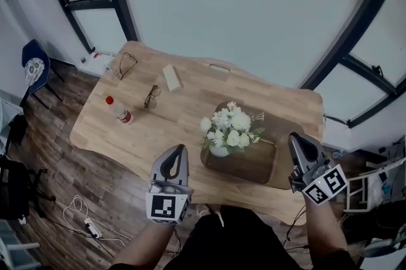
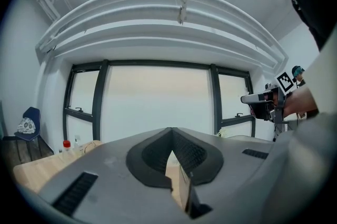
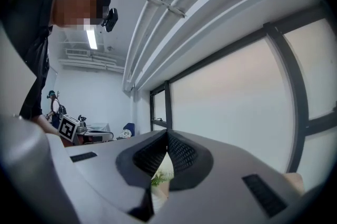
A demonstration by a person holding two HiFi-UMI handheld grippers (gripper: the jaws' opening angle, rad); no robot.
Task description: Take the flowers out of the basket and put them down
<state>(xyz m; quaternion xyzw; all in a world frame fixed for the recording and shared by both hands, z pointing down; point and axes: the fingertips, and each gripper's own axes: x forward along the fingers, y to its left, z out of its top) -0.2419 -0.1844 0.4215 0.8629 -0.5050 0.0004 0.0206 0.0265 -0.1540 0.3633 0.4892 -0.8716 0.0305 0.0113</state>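
A bunch of white flowers [image 1: 229,126] stands upright in a small white pot [image 1: 219,151] inside a dark brown basket [image 1: 257,167] on the right half of the wooden table [image 1: 158,132]. My left gripper [image 1: 179,149] hovers at the table's near edge, just left of the basket, shut with nothing in it. My right gripper [image 1: 295,138] hangs at the basket's right side, also shut and empty. In the left gripper view the jaws [image 2: 171,131] point level at the windows. In the right gripper view the jaws [image 3: 167,136] meet at their tips, with the flowers [image 3: 159,178] showing low behind them.
A red-capped bottle [image 1: 118,109], two pairs of glasses [image 1: 151,96] and a white box [image 1: 172,78] lie on the table's left and far side. A blue chair [image 1: 33,69] stands at the far left. Cables [image 1: 89,218] lie on the floor.
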